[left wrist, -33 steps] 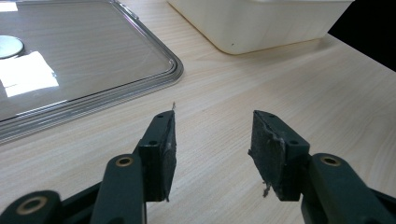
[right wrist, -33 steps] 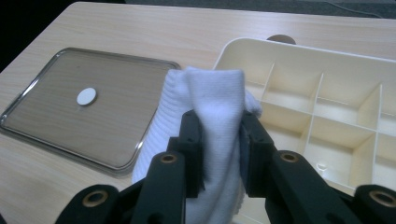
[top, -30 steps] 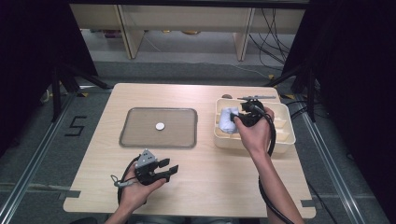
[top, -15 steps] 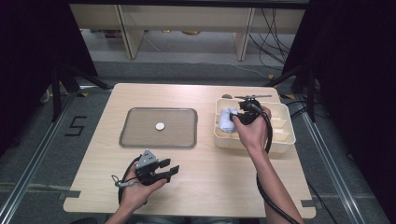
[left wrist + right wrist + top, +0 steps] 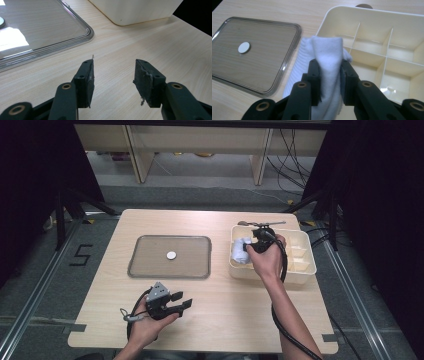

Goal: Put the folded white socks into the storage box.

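Cloth [image 5: 325,57] pinched in the right tool [image 5: 329,72] has sunk lower over the divided bin [image 5: 402,37]; left tool [image 5: 113,75] unmoved, gaping.

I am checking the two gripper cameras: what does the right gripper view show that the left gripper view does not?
Right gripper view: its fingers pinch a white cloth over the cream divided box; the box's compartments are visible. Left gripper view: open fingers with nothing between them, above bare table. Both: the clear tray with its white disc, the box and the wooden table.

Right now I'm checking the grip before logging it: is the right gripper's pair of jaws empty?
No, the right gripper has its jaws pinched on a fold of white cloth above the cream divided bin.
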The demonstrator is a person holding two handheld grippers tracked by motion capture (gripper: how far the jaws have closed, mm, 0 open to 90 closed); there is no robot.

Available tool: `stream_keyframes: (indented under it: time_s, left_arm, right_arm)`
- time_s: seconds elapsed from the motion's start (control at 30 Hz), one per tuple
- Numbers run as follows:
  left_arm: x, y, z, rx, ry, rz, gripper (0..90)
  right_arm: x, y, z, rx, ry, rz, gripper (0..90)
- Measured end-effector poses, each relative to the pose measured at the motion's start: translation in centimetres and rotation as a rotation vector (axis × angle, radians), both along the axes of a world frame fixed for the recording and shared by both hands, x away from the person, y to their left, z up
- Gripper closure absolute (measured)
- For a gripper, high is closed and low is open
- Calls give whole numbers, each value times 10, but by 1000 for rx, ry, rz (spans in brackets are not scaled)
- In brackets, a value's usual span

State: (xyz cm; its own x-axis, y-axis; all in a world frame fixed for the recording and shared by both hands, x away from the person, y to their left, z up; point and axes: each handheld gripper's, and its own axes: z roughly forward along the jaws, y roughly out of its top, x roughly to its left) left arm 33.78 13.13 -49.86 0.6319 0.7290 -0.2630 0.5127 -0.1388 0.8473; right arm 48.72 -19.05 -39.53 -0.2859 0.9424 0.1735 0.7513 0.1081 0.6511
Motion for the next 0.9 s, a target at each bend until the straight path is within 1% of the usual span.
stream_keyframes:
  time_s: [0.03, 0.07, 0.1, 0.17, 0.23, 0.27, 0.3, 0.33, 0.37, 0.4, 0.43, 0.47, 0.5, 0.53, 0.57, 0.6, 0.63, 0.67, 0.7, 0.73, 0.83, 0.9]
  left_arm:
    - [1, 0, 0, 1, -6, -9, 497]
    - [1, 1, 0, 2, -9, -9, 497]
    - [1, 0, 0, -5, -3, -4, 496]
    - [1, 0, 1, -4, -2, -3, 497]
    - [1, 0, 0, -4, -3, 1, 496]
    - [1, 0, 0, 4, -5, 2, 496]
    - [1, 0, 0, 6, -11, -4, 497]
    - [1, 0, 0, 6, -9, -8, 496]
    - [0, 0, 0, 5, -8, -7, 496]
    - [0, 0, 0, 5, -8, -9, 496]
    - [1, 0, 0, 6, -6, -14, 496]
    - [0, 0, 0, 4, -9, -8, 495]
    - [1, 0, 0, 4, -8, -12, 496]
    - [0, 0, 0, 1, -7, -8, 495]
    - [0, 1, 0, 0, -5, -5, 495]
    - [1, 1, 0, 4, -11, -8, 494]
    - [0, 1, 1, 13, -7, 0, 495]
    - [1, 1, 0, 3, -9, -9, 494]
    - [1, 1, 0, 4, -8, -10, 494]
    - [0, 1, 0, 6, -4, -2, 494]
    - [0, 0, 0, 5, 0, 1, 494]
    - [0, 0, 0, 7, 0, 4, 494]
  right_arm:
    - [1, 0, -1, -3, 3, 6, 741]
    - [2, 2, -2, -3, 18, 2, 741]
    - [3, 1, -4, -14, 20, 10, 741]
    - [5, 5, -5, -10, 51, -19, 741]
    - [5, 5, -7, -15, 66, -11, 741]
    - [6, 4, -9, -22, 57, 4, 741]
    - [7, 3, -10, -34, 56, 2, 741]
    - [7, 5, -10, -25, 80, -23, 741]
    - [8, 5, -12, -36, 82, -18, 741]
    - [7, 8, -12, -23, 100, -35, 740]
    - [8, 7, -15, -41, 91, -16, 741]
    - [9, 6, -17, -61, 74, 15, 740]
    - [9, 10, -18, -53, 97, -9, 740]
    - [9, 11, -20, -54, 101, 2, 740]
    - [9, 12, -21, -60, 97, -1, 740]
    - [10, 13, -24, -66, 103, -3, 740]
    - [10, 13, -25, -66, 107, -1, 740]
    - [10, 13, -27, -73, 106, 2, 740]
    - [10, 15, -28, -75, 115, -7, 740]
    - [11, 14, -29, -91, 104, 13, 740]
    - [12, 16, -29, -102, 110, 11, 740]
    - [14, 16, -30, -137, 84, 49, 740]
